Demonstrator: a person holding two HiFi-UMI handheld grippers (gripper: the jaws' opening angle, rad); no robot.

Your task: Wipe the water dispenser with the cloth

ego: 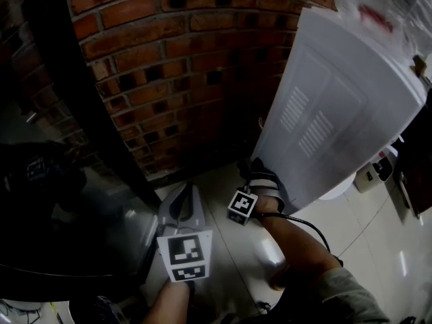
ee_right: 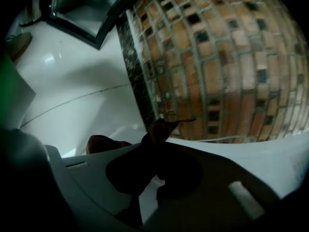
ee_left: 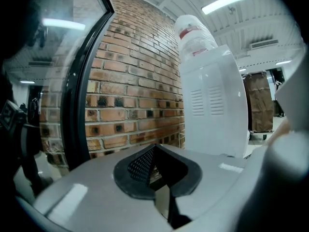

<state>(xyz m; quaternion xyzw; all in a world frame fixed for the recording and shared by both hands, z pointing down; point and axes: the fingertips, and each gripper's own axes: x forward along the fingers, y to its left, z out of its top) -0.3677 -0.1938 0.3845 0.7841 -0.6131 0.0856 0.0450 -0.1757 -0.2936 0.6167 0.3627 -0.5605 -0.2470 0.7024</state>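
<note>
Cloth [ee_right: 158, 129] | pinched in right hand-held gripper [ego: 262, 178] | at water dispenser [ego: 337, 100] base

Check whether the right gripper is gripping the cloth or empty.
Gripping: the right gripper has its jaws closed on the dark cloth, which bunches out past their tips.

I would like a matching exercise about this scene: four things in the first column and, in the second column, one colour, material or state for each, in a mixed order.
Column one
1. water dispenser
2. wall
3. left gripper
4. right gripper

Column two
A. shut on the dark cloth
B. white, with vent slots
C. holds nothing
D. red-brown brick

Right pairs: 1-B, 2-D, 3-C, 4-A.
</note>
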